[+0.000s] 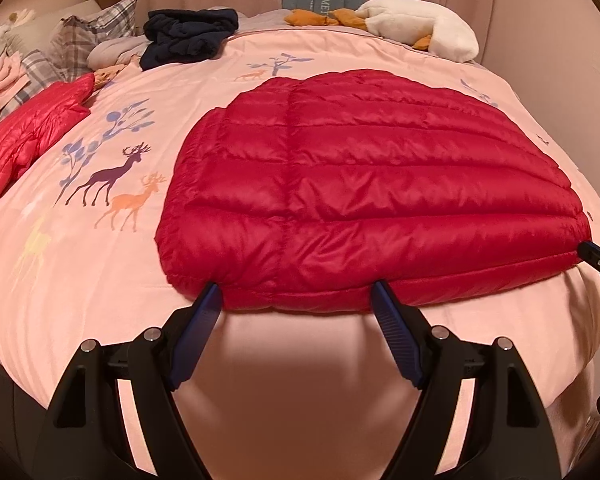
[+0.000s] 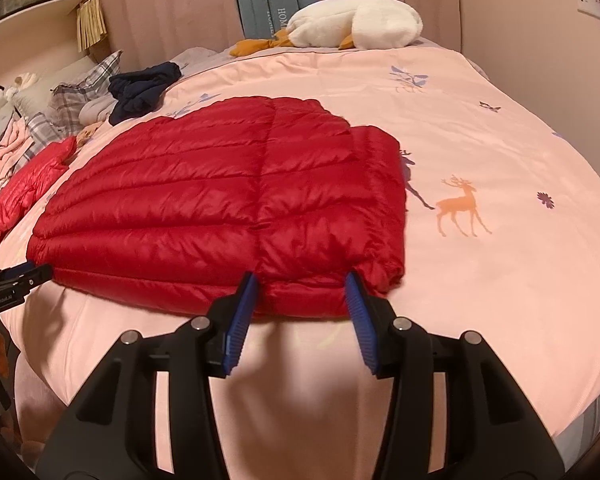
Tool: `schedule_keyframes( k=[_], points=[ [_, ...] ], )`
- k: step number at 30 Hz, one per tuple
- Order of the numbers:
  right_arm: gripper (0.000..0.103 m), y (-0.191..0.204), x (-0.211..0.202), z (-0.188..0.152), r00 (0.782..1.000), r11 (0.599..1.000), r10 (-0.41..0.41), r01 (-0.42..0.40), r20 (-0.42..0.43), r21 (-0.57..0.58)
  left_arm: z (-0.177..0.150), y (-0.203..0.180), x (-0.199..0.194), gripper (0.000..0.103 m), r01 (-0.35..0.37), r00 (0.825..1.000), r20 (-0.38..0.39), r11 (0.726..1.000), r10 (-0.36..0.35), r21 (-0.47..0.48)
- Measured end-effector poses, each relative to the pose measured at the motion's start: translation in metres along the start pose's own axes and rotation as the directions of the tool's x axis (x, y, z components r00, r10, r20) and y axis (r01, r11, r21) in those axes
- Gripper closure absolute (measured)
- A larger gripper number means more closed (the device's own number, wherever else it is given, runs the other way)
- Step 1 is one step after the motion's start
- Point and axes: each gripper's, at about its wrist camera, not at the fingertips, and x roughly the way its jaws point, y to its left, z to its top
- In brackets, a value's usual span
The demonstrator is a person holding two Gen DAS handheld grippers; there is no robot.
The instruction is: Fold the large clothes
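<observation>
Red puffer jacket lies flat mid-frame on the pink bedspread, left gripper and right gripper both spread apart straddling its near hem, unclamped; slick padded fabric may slip from a shallow bite.

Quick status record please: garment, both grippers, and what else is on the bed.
garment: red puffer jacket, folded, flat on pink duvet
left gripper: jaws apart at jacket's near hem, left corner
right gripper: jaws apart at near hem, right corner; grip unclear
other items: second red jacket, navy garment, white plush goose, plaid pillows
</observation>
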Motion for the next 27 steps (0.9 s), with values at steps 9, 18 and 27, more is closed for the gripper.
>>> schedule_keyframes(
  k=[9, 18, 27],
  points=[
    [0.054, -0.007, -0.001, 0.000, 1.000, 1.000, -0.020, 0.020, 0.004, 0.021, 0.000, 0.021, 0.000, 0.024, -0.030, 1.000, -0.007, 0.999, 0.029, -0.041],
    [0.047, -0.023, -0.003, 0.002, 0.997, 0.995, -0.074, 0.073, 0.009, 0.062, 0.000, 0.033, -0.001, 0.024, -0.042, 0.999, -0.008, 0.997, 0.042, -0.064],
    [0.041, -0.048, -0.009, 0.004, 0.991, 0.985, -0.135, 0.134, 0.005, 0.109, 0.004, 0.047, -0.007, 0.015, -0.070, 0.998, -0.009, 0.993, 0.069, -0.098]
  ],
)
